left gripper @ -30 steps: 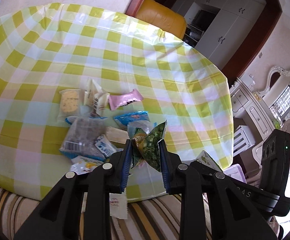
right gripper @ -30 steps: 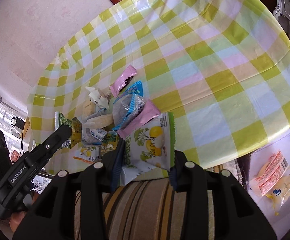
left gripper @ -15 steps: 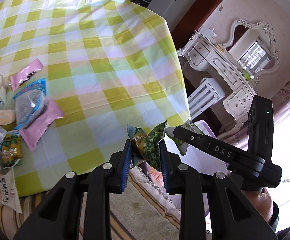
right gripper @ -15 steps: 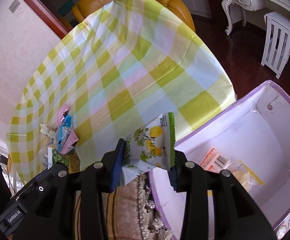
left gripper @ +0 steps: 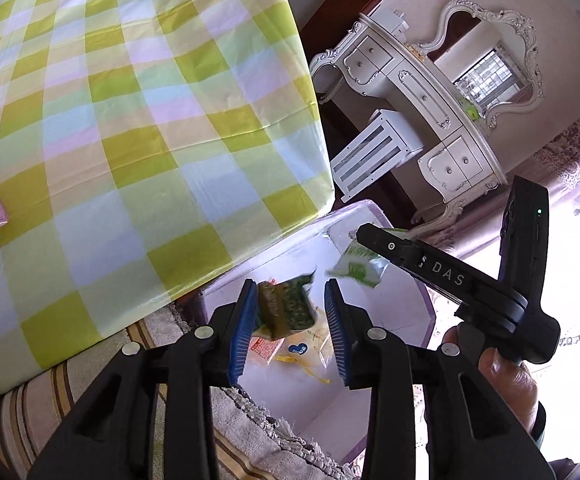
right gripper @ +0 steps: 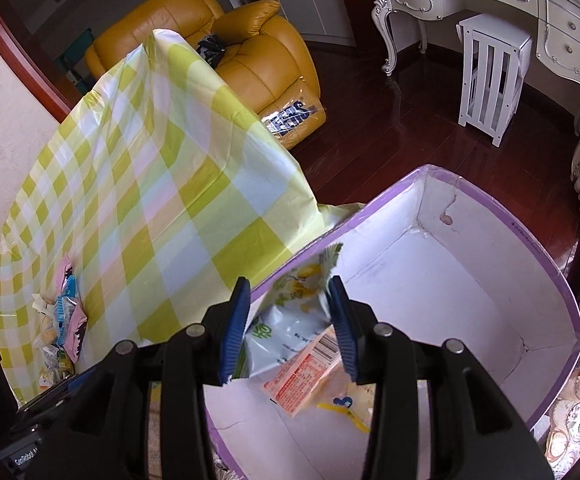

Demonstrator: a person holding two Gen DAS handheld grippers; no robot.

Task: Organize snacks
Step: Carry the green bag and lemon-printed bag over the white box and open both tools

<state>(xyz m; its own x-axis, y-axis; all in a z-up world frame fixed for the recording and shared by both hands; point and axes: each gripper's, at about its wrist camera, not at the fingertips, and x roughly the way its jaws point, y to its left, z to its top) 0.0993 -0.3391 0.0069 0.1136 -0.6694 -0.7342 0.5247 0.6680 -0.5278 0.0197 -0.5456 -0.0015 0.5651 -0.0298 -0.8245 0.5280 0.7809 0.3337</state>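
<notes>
Both your grippers have swung off the checked table (left gripper: 138,128) and now point down into the purple-rimmed box (right gripper: 562,292) by its corner. Your left gripper (left gripper: 290,320) is opening; the green packet (left gripper: 286,308) leans on one pad only. Your right gripper (right gripper: 290,320) is opening too, and the lemon packet (right gripper: 294,312) sits loose between its jaws above 1 orange-labelled packet (right gripper: 310,376) on the box floor.

Both tools swung over box (right gripper: 538,264), jaws opening.
</notes>
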